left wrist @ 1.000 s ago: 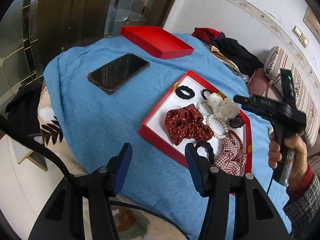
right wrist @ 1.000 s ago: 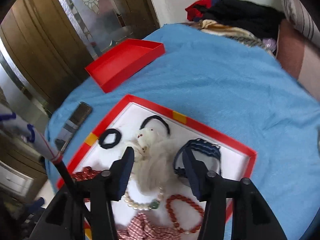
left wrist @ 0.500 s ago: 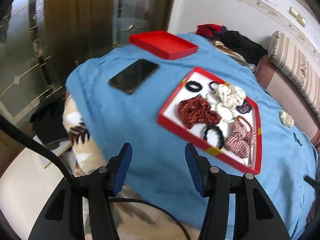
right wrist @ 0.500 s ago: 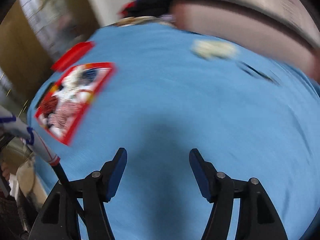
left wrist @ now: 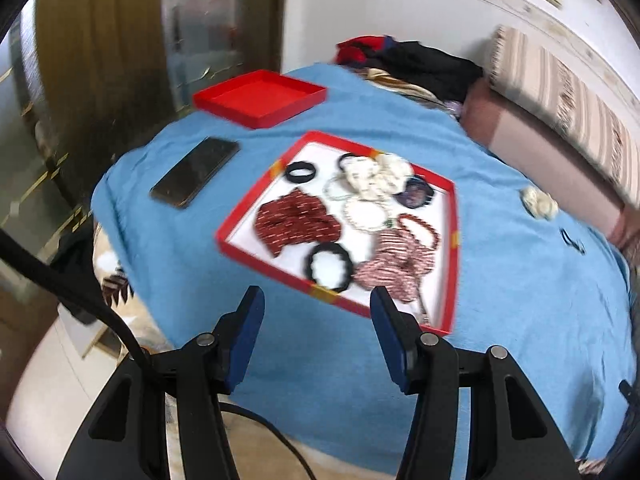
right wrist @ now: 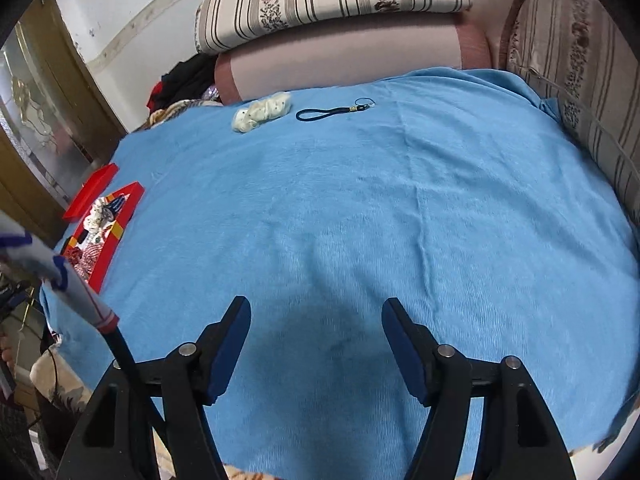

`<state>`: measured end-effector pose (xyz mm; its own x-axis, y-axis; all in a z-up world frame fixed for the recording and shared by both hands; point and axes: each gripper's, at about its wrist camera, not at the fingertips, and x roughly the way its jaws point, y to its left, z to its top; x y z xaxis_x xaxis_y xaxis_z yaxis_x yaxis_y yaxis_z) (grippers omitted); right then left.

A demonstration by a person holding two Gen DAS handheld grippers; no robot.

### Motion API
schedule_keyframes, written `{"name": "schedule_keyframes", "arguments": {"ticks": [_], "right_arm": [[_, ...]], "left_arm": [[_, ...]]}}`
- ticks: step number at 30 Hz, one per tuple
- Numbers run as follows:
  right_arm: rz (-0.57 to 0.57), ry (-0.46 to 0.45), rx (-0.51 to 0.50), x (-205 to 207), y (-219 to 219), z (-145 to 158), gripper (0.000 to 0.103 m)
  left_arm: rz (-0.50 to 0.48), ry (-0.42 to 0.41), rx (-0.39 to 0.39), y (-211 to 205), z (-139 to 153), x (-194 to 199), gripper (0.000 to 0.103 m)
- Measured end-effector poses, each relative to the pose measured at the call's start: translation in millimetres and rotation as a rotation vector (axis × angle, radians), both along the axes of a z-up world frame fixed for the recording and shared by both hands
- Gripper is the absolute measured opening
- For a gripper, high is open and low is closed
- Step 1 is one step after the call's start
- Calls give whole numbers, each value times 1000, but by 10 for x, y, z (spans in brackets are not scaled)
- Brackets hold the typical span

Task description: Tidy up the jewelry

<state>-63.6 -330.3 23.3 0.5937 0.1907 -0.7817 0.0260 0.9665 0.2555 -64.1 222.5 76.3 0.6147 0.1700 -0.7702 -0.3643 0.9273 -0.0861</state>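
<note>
No readable text, label, brand or number anywhere in either view. The phone [left wrist: 195, 171], at about ten o'clock from the red tray [left wrist: 450, 264], shows a dark screen, and the tray's yellow tabs carry no print that can be made out.

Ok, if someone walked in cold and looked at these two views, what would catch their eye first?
Probably the red tray in the middle of the blue blanket, crowded with scrunchies, hair ties and bead bracelets, with a dark phone to its left and an empty red lid behind it. Next, the two strays far off near the sofa: a cream scrunchie and a dark strap. Both the left gripper and right gripper hover with jaws open, holding nothing.
</note>
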Motion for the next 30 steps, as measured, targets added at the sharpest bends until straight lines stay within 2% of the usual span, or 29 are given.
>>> {"name": "schedule_keyframes", "arguments": {"ticks": [5, 14, 20, 26, 30], "right_arm": [[63, 5, 52, 103, 199, -102, 74], [262, 39, 103, 445, 1138, -292, 74], [410, 75, 101, 601, 1880, -402, 74], [494, 70, 86, 813, 2503, -343, 74], [527, 52, 73, 900, 2869, -261, 76]], "left_arm": [[25, -5, 1, 3, 55, 7, 54], [144, 33, -29, 453, -80, -103, 54], [152, 41, -36, 618, -223, -116, 54], [147, 31, -75, 782, -354, -52, 55], [144, 25, -53, 773, -405, -18, 56]]}}
